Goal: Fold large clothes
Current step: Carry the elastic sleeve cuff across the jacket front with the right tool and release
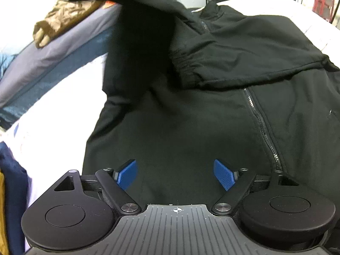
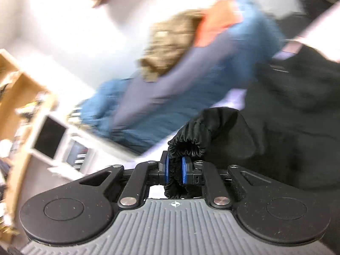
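While lifted, jacket cuff [image 2: 192, 142], no readable labels

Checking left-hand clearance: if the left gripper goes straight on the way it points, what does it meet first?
Most likely the black jacket: the open left gripper hovers over its front panel, left of the zipper, nothing between. How far above the cloth it sits is unclear.

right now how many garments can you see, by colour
black: 1, jacket, cuff pinched in right gripper
tan: 1
navy: 1
orange: 1
total: 4
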Tool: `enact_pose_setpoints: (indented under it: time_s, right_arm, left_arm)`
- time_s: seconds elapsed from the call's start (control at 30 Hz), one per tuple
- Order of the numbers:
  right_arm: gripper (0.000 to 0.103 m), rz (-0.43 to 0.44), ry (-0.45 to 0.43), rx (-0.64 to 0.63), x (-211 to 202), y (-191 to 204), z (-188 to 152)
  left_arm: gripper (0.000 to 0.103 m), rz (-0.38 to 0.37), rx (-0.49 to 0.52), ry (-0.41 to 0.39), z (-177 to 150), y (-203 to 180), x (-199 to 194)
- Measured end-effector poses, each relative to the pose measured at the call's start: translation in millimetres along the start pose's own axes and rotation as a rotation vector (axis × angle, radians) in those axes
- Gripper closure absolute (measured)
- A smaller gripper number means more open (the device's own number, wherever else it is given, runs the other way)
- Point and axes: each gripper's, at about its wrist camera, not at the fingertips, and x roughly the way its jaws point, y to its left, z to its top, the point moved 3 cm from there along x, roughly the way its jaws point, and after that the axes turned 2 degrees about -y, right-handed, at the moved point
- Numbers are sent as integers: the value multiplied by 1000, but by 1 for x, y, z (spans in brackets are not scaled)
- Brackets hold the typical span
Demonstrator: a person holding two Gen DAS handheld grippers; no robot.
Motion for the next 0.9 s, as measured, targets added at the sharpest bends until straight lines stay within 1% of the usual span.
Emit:
enact_pose_setpoints:
  time_s: [0.1, 0.13, 0.17, 0.2, 0.27, 0.37, 0.4, 0.47, 0.57, 0.63, 0.73, 0.87, 0.9]
  right_arm:
    - [89, 172, 10, -64, 29, 58, 13]
    - [89, 231, 15, -76, 35, 72, 16]
    - [90, 268, 20, -81, 43, 84, 22]
    - [90, 275, 26, -77, 53, 91, 29]
    - [90, 257, 37, -56, 68, 96, 34]
    - [90, 311, 64, -14, 87, 96, 43]
    - [90, 313, 67, -3, 86, 92, 43]
    - [90, 290, 66, 12, 86, 79, 50]
    - [90, 208, 64, 15, 75, 47, 57]
    - [90, 160, 66, 0, 57, 22, 59]
    - [90, 76, 72, -15, 22, -29, 65]
    - [90, -88, 49, -13, -31, -118, 65]
    - [90, -145, 49, 0, -45, -143, 64]
  left_arm:
    - [0, 7, 10, 8, -2, -3, -1]
    - [0, 8, 11, 9, -2, -4, -2]
    - [0, 9, 11, 8, -2, -3, -1]
    - [0, 9, 8, 7, -2, -3, -1]
    - [0, 9, -2, 16, -2, -1, 1]
    - [0, 10, -10, 22, -1, 1, 4]
    - [0, 8, -13, 23, -1, 2, 4]
    - [0, 6, -16, 28, -1, 5, 5]
    - [0, 1, -17, 32, -1, 5, 7]
    - [0, 2, -16, 31, 0, 5, 8]
    - [0, 0, -16, 30, 2, 6, 10]
    - [0, -1, -35, 29, 7, 11, 13]
    - [0, 2, -41, 26, 8, 13, 13]
